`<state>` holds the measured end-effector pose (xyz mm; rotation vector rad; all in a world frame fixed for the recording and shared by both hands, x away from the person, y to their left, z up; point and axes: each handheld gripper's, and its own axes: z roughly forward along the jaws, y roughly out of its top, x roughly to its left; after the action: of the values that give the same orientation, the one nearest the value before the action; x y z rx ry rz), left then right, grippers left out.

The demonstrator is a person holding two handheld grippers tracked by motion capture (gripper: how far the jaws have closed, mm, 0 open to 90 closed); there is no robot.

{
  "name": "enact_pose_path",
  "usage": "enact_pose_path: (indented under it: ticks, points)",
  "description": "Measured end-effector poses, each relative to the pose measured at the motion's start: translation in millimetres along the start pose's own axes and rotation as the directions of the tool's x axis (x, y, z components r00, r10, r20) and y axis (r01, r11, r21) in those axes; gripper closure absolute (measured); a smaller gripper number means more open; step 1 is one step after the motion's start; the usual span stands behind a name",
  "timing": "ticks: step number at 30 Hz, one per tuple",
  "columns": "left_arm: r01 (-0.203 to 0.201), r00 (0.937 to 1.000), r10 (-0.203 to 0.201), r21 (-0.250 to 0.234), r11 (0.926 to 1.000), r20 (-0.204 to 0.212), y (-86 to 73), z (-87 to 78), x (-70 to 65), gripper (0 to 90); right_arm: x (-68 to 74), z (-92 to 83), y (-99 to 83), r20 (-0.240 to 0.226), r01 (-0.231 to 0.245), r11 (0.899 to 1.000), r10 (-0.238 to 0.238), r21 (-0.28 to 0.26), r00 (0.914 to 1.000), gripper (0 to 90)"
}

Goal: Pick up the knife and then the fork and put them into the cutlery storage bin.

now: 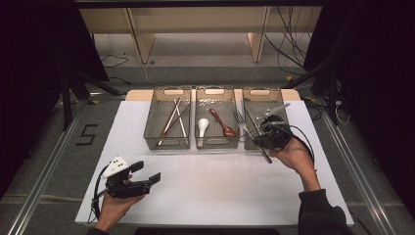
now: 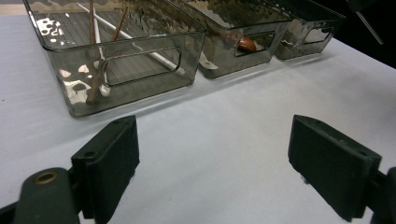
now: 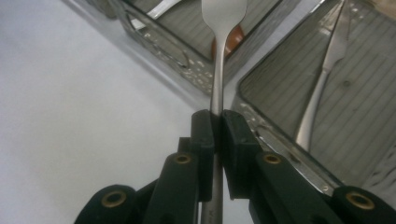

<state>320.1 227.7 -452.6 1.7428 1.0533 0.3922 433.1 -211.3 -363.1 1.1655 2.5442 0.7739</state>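
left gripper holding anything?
No: in the left gripper view the left gripper has its jaws wide apart with only bare white table between them.

High view looks down and forward over the white table [image 1: 215,186], far off. Left gripper view sits low behind its jaws, facing the three trays [image 2: 126,65] ahead. Right gripper view sits close above the right tray [image 3: 327,107]. All share the trays and table.

Left gripper [image 1: 147,172]: black body, grey three-cornered plate on top with dark dots, black cable trailing. Right gripper [image 3: 217,122]: flat black jaws, brass-coloured pivot rivets. Dark sleeve [image 1: 318,213] on right forearm.
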Motion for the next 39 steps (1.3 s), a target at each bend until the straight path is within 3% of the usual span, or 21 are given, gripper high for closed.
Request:
enact_pose_path:
  ticks: [16, 26, 35, 39]
  points:
    - [-0.002, 1.0, 0.002, 0.006, 1.0, 0.004, -0.1, 1.8, -0.5, 16.0, -37.5, 1.1, 23.0, 0.074, -0.067, 0.998, 0.068, -0.02, 0.9949, 84.3]
    - [-0.001, 1.0, 0.001, 0.005, 1.0, 0.005, 0.0, 2.0, -0.4, 16.0, -63.0, 8.1, 40.0, 0.116, -0.126, 0.991, 0.129, -0.034, 0.9848, 84.2]
    - [-0.002, 1.0, 0.002, 0.005, 1.0, 0.006, 0.1, 1.7, -0.6, 16.0, -76.9, 21.5, 42.4, 0.152, -0.168, 0.985, 0.172, -0.036, 0.9733, 84.1]
    - [0.001, 1.0, -0.001, 0.005, 1.0, 0.005, 0.0, 2.0, -0.6, 16.0, -79.8, 23.5, 42.9, 0.153, -0.164, 0.985, 0.169, -0.047, 0.9736, 84.1]
